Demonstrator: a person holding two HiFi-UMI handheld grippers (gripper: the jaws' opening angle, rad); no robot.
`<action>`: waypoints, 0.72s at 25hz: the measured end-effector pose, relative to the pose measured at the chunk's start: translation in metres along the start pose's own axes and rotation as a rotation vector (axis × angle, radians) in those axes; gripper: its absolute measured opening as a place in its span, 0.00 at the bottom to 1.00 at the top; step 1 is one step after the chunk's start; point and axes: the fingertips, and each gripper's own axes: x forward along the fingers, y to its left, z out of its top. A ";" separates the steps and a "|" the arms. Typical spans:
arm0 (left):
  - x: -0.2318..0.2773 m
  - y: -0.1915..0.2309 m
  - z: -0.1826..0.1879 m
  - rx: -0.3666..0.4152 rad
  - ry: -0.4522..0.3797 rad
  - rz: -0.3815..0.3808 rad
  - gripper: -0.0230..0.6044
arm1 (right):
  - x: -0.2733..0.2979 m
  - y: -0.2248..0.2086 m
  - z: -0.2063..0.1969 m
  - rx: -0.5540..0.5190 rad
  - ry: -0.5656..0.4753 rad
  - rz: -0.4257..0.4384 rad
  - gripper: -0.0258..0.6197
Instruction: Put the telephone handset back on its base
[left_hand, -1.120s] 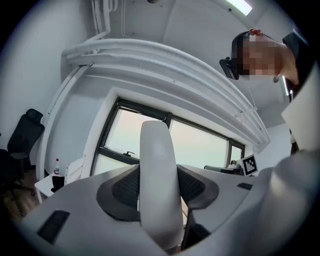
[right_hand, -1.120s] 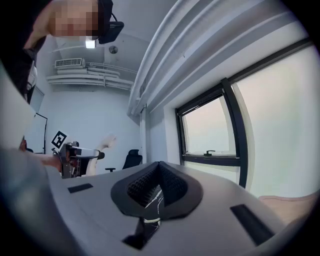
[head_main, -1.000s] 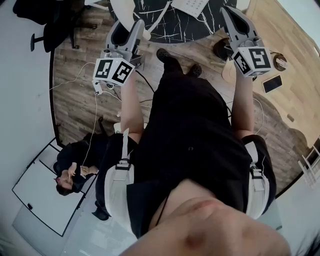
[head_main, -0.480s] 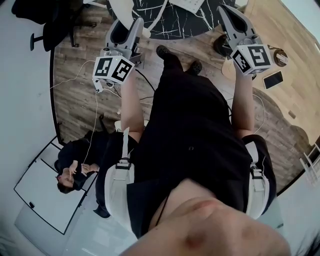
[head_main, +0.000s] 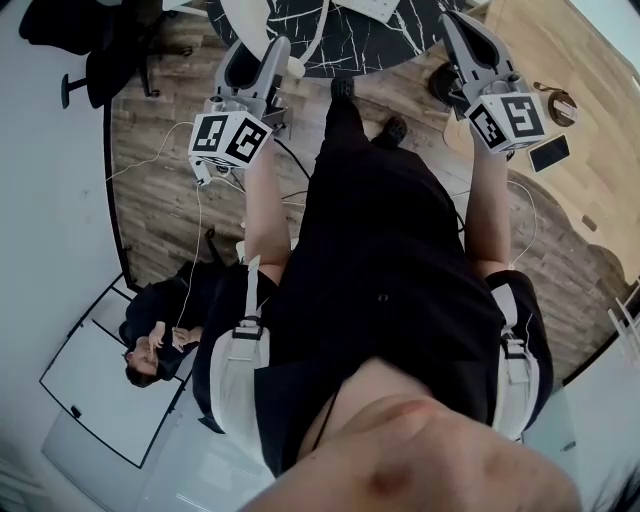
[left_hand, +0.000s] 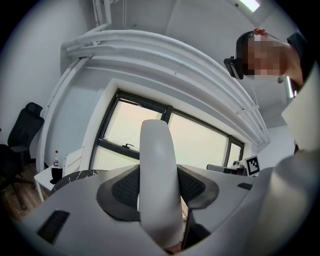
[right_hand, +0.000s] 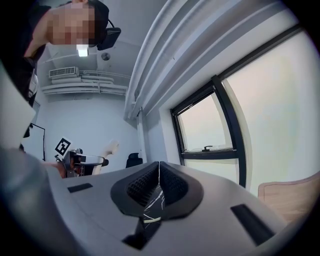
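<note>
A white telephone handset stands upright between the jaws of my left gripper, which is shut on it. In the head view the left gripper is at the upper left, near the edge of the black marble table. A white telephone base lies on that table, cut by the top edge. My right gripper is shut with its pads touching and nothing between them. In the head view the right gripper is at the upper right, beside the table.
Cables trail over the wooden floor at the left. A dark office chair stands at the far left. A person sits low on the floor by a white panel. A dark phone lies at the right.
The person has stepped a little toward the table, one foot moving forward. Both grippers keep their pose, the left still shut on the handset.
</note>
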 end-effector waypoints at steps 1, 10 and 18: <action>0.004 0.002 -0.001 -0.001 0.007 -0.007 0.39 | 0.002 -0.001 0.000 -0.001 0.000 -0.005 0.09; 0.063 0.029 0.004 -0.010 0.048 -0.119 0.39 | 0.035 -0.016 0.000 -0.006 0.031 -0.076 0.09; 0.127 0.067 -0.007 0.000 0.150 -0.220 0.39 | 0.075 -0.027 0.002 0.002 0.046 -0.185 0.09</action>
